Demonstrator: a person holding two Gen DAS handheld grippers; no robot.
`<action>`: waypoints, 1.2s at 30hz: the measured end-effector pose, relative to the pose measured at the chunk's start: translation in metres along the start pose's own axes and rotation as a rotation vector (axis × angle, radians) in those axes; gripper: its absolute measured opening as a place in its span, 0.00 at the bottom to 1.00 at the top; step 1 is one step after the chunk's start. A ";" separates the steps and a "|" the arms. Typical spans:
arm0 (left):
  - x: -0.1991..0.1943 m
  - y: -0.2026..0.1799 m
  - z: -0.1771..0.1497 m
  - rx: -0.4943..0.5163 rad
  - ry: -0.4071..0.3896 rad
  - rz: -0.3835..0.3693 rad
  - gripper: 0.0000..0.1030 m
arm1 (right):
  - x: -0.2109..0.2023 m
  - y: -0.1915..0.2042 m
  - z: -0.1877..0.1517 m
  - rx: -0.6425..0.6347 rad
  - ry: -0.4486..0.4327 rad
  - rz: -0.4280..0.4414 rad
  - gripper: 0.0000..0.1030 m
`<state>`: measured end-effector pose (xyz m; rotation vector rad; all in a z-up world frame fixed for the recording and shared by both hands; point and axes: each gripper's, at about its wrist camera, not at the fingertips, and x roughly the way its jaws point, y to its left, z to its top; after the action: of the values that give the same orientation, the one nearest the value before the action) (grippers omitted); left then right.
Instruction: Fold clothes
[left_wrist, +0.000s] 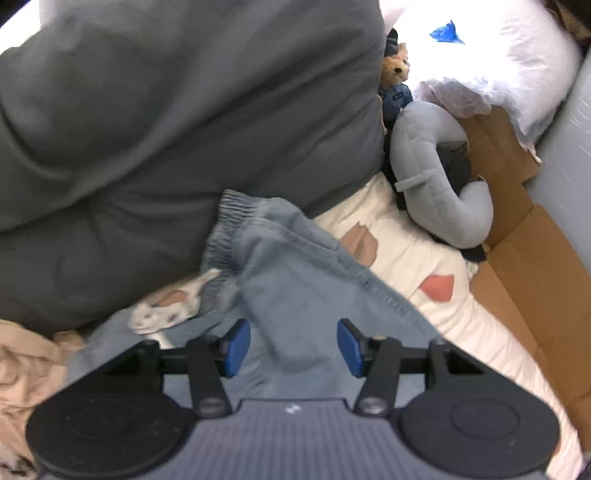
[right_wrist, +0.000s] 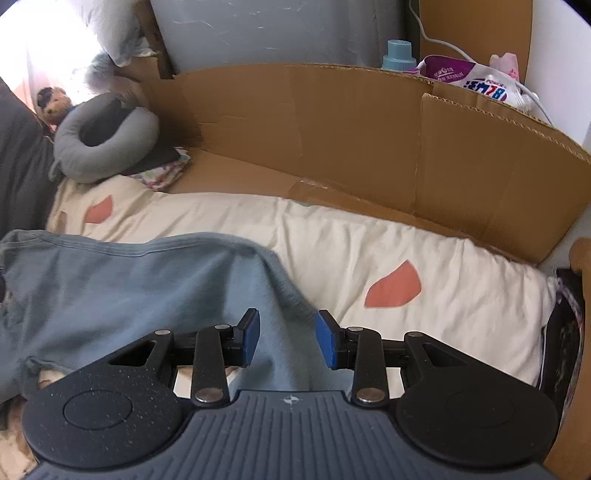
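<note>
A light blue garment (left_wrist: 295, 280) lies crumpled on the cream bed sheet (left_wrist: 406, 266), its elastic waistband (left_wrist: 229, 218) pointing toward the grey duvet. My left gripper (left_wrist: 293, 347) hovers over it, open, blue pads apart, with a fold of the cloth running loose between them. In the right wrist view the same blue garment (right_wrist: 129, 288) spreads to the left, its hemmed edge facing the cardboard. My right gripper (right_wrist: 288, 339) is open above a ridge of this cloth, and the pads do not press on it.
A big grey duvet (left_wrist: 184, 110) fills the left. A grey neck pillow (left_wrist: 424, 147) and a teddy bear (left_wrist: 397, 68) sit by a white pillow (left_wrist: 498, 66). Cardboard (right_wrist: 332, 129) walls the bed's far side, with a detergent bag (right_wrist: 491, 81) behind. Beige cloth (left_wrist: 22, 362) lies at the lower left.
</note>
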<state>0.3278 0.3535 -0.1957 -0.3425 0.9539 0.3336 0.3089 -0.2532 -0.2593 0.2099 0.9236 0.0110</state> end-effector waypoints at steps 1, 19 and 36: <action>-0.009 0.007 -0.003 0.002 -0.006 0.002 0.55 | -0.005 0.001 -0.003 0.003 -0.001 0.006 0.39; -0.110 0.131 -0.102 -0.047 -0.023 0.058 0.61 | -0.088 0.045 -0.080 0.041 -0.076 0.080 0.40; -0.090 0.149 -0.223 -0.015 0.099 0.034 0.62 | -0.126 0.093 -0.144 0.047 -0.042 0.134 0.40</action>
<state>0.0533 0.3805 -0.2596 -0.3588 1.0562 0.3577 0.1263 -0.1498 -0.2265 0.3143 0.8671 0.1088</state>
